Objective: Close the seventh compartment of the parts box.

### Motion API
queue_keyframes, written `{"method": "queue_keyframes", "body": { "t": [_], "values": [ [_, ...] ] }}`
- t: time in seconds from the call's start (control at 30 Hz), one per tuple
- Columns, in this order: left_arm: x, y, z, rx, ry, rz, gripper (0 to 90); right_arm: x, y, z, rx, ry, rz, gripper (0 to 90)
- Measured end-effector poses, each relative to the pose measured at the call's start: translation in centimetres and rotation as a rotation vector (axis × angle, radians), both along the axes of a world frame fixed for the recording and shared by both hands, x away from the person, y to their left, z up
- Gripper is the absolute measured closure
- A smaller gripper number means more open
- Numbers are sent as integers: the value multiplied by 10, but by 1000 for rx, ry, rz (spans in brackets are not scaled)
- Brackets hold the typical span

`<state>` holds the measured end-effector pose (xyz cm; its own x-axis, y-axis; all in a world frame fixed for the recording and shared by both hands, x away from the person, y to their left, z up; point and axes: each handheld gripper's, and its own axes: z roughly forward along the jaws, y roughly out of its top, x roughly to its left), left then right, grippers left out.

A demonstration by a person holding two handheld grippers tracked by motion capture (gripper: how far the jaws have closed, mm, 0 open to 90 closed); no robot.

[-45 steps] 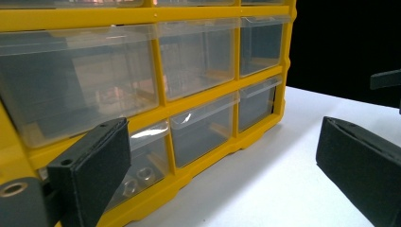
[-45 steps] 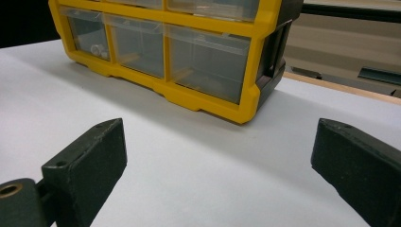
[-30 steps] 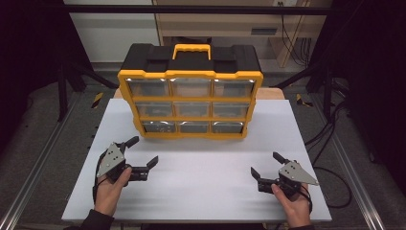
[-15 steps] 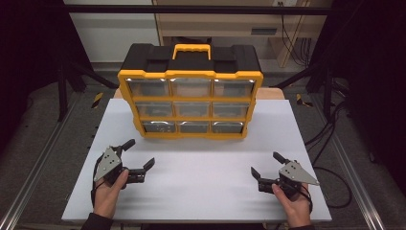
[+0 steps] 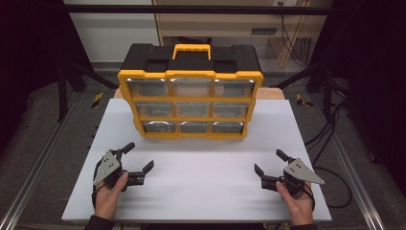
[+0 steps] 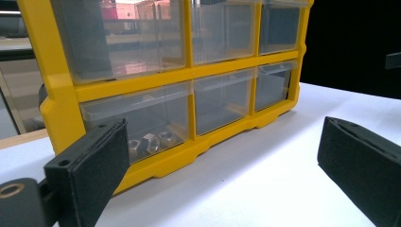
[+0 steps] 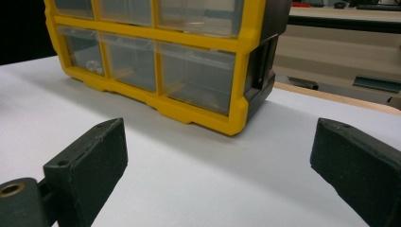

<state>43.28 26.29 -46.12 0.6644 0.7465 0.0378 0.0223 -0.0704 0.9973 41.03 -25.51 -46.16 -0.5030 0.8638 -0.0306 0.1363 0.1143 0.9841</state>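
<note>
A yellow and black organizer (image 5: 190, 98) with nine clear drawers stands at the back of the white table (image 5: 201, 191); all its drawers are closed. Its bottom left drawer holds several metal nuts (image 6: 149, 142). My left gripper (image 5: 140, 155) is held low at the front left, open and with nothing in it, aimed at the organizer's (image 6: 142, 85) lower left corner. At the front right my right gripper (image 5: 268, 161) is also open and holds nothing. It faces the organizer's (image 7: 189, 71) right end. In each gripper view the jaws stand wide apart, left gripper (image 6: 222, 161), right gripper (image 7: 217, 156).
Bare white tabletop lies between the grippers and the organizer. A wooden edge (image 7: 331, 97) shows past the table's far side. Dark stands and cables (image 5: 330, 139) flank the table on the floor.
My left gripper has shifted slightly left and toward the person. The right gripper and the organizer have not moved.
</note>
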Motion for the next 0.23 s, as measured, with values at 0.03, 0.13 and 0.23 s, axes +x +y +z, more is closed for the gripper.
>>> {"method": "queue_keyframes", "body": {
  "t": [0.03,0.13,0.23],
  "values": [
    [-1,1,-1,-7,1,3,28,0,-1,0,6,0,-3,48],
    [-2,4,-5,-4,5,9,28,1,-2,1,18,-8,-7,50],
    [-4,6,-7,-13,16,20,28,2,-2,1,24,-13,-10,53]
  ]
}}
